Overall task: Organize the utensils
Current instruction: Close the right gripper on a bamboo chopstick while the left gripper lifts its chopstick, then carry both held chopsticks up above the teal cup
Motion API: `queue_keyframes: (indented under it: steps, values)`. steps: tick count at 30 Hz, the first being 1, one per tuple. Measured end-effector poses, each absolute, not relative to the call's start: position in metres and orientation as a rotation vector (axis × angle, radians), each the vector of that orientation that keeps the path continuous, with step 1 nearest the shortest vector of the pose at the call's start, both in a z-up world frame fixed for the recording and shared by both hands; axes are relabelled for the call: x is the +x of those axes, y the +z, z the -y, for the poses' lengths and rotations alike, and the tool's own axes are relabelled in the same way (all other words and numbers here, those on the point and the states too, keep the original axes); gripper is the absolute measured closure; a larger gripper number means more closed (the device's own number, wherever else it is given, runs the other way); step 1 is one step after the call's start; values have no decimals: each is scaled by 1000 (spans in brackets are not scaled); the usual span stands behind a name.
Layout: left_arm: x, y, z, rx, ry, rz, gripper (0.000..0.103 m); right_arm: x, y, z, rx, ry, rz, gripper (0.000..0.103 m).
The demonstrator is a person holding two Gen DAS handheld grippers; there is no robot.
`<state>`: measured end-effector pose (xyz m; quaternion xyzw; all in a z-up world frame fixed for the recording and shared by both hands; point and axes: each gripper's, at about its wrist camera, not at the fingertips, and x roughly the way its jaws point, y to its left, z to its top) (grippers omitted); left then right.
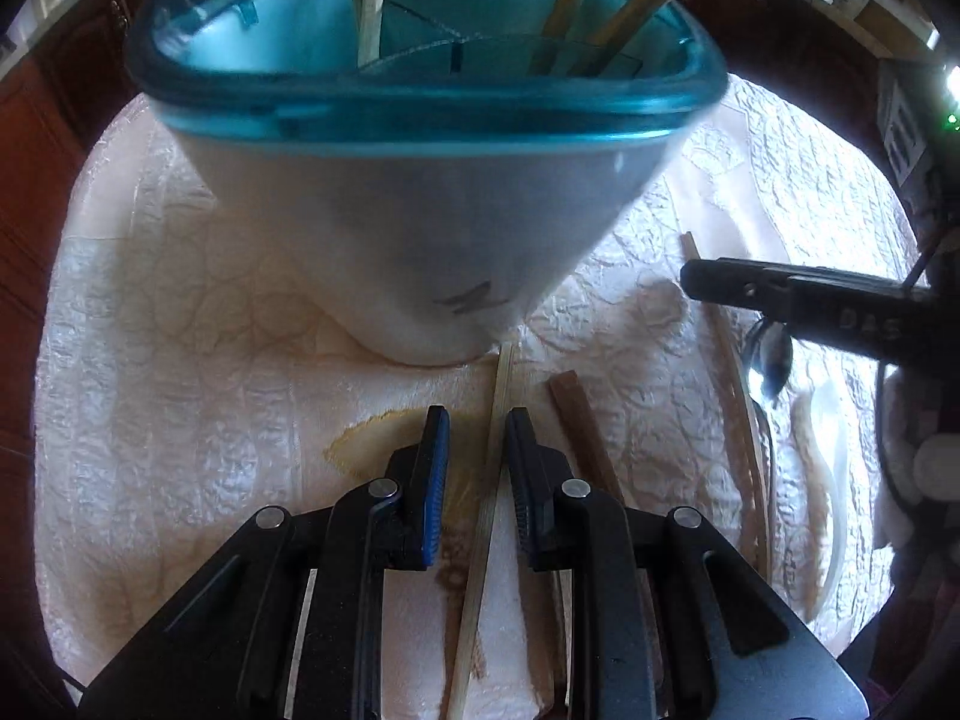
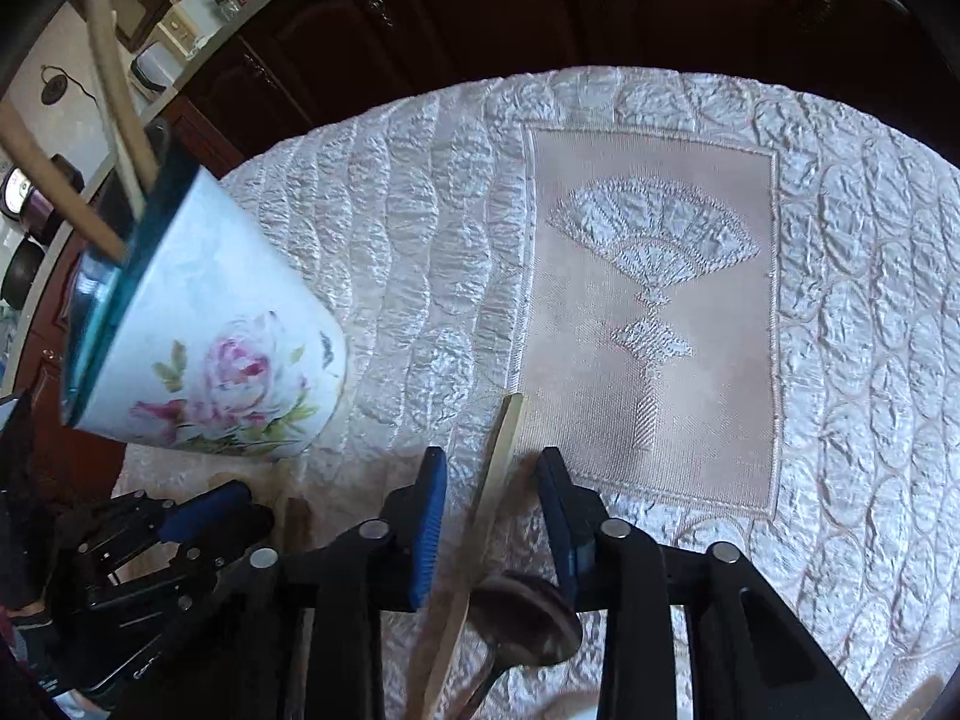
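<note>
A white utensil holder with a teal rim (image 1: 420,120) stands on the quilted cloth, with several wooden sticks in it; it shows with a rose print in the right wrist view (image 2: 210,348). My left gripper (image 1: 477,432) is open, its jaws on either side of a pale chopstick (image 1: 489,480) lying on the cloth. A brown chopstick (image 1: 579,420) lies just to its right. My right gripper (image 2: 492,468) is open around another pale chopstick (image 2: 489,510). A metal spoon (image 2: 522,618) lies under it. The right gripper also shows in the left wrist view (image 1: 696,279).
Further right lie a thin stick (image 1: 729,372), a metal spoon (image 1: 771,354) and a white spoon (image 1: 828,462). The cloth has an embroidered fan panel (image 2: 651,312). Dark wooden cabinets (image 2: 480,12) stand behind the table. The left gripper shows at lower left (image 2: 198,516).
</note>
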<state>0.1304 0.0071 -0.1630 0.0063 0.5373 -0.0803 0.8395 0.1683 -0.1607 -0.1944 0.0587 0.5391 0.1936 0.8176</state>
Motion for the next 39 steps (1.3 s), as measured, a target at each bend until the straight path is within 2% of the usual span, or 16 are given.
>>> queue_keyframes:
  steps: [1,3,5,6,22,25,26,27,28,29,31,32,34,35,37,39]
  values:
    - [131,-164,-5,15,-170,-1130,84,168,-194,161,122,413,-1135,80]
    - [132,-165,-3,17,-177,-1121,85,168,-194,161,106,414,-1128,94]
    - [131,-165,-2,5,-208,-1113,96,164,-194,164,127,437,-1131,95]
    - [130,-165,-4,-12,-225,-1112,98,160,-192,165,139,445,-1128,95]
    - [81,-84,-58,-178,-324,-952,99,87,-97,187,210,613,-933,97]
    - [74,-80,-60,-174,-319,-943,99,88,-99,178,174,597,-952,97]
    - [72,-81,-61,-176,-317,-944,99,92,-103,175,171,585,-975,96]
    - [69,-81,-60,-180,-314,-944,99,96,-111,171,158,566,-1005,87]
    - [68,-78,-60,-187,-313,-945,99,104,-124,163,128,538,-1034,67]
    - [65,-75,-60,-192,-314,-942,99,107,-132,159,105,520,-1054,63]
    - [59,-73,-58,-196,-319,-935,99,118,-150,151,80,508,-1096,63]
    - [56,-73,-59,-196,-317,-933,99,123,-158,147,73,499,-1115,64]
    - [51,-71,-61,-199,-315,-927,99,133,-171,140,54,477,-1135,76]
    - [49,-72,-61,-201,-315,-926,99,139,-178,136,45,473,-1146,80]
    - [49,-72,-60,-203,-312,-924,99,148,-191,131,20,450,-1172,94]
    - [48,-72,-61,-207,-309,-919,99,147,-189,134,30,452,-1156,96]
